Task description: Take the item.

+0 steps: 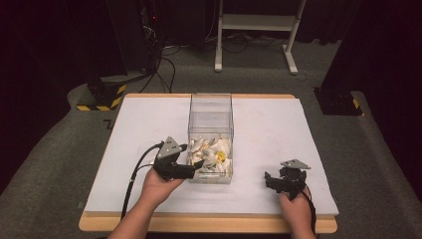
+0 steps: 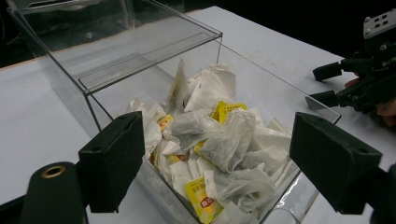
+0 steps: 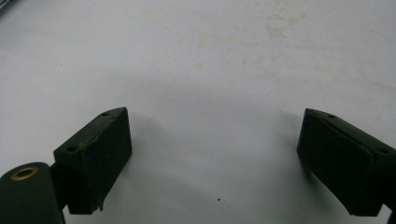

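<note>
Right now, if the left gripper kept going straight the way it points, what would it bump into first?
Probably the tea bags heaped in the clear plastic box; the left gripper, open, points at them, though the box's near wall may come first.

A white table top (image 1: 278,134) with a wooden edge (image 1: 209,223) sits on grey carpet (image 1: 45,164) in a dark room. In the right gripper view the white surface (image 3: 201,93) shows faint yellowish stains (image 3: 275,25) toward its far side and a tiny dark speck (image 3: 219,199) close by. Beyond the table, a white metal frame (image 1: 259,22) stands on the floor. To the far left, black cables (image 1: 161,64) trail across the carpet beside a low block with yellow and black stripes (image 1: 102,94). A dark stand base (image 1: 338,102) sits at the far right.
</note>
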Tool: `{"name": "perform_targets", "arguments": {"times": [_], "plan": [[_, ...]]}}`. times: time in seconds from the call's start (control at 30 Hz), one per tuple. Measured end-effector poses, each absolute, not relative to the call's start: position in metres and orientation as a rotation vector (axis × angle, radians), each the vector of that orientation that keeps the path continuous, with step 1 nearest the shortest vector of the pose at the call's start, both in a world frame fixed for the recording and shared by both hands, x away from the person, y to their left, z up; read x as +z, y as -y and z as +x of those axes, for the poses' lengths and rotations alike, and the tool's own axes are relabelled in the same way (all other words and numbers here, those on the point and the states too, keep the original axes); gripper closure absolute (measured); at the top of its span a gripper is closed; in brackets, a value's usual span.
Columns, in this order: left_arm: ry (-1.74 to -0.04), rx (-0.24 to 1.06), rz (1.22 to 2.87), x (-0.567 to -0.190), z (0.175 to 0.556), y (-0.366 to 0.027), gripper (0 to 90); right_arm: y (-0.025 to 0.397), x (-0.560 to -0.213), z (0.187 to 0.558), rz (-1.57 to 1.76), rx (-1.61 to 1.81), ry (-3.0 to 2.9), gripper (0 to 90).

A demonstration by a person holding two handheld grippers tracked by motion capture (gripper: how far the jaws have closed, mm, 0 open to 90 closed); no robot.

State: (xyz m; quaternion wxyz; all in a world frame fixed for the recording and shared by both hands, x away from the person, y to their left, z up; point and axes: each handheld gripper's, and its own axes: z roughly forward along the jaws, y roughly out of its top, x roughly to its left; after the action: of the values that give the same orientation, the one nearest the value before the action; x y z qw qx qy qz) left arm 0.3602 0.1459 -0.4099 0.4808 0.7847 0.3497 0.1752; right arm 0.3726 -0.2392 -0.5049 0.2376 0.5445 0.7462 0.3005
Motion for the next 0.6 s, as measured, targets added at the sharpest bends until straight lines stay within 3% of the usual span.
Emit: {"name": "perform_targets", "arguments": {"times": [0.6], "plan": [[-0.825,0.396,2.052,-0.412,0.380,-0.110,22.6,0.239,-0.505,0.373,1.489,0.824,-2.046,10.2]]}}
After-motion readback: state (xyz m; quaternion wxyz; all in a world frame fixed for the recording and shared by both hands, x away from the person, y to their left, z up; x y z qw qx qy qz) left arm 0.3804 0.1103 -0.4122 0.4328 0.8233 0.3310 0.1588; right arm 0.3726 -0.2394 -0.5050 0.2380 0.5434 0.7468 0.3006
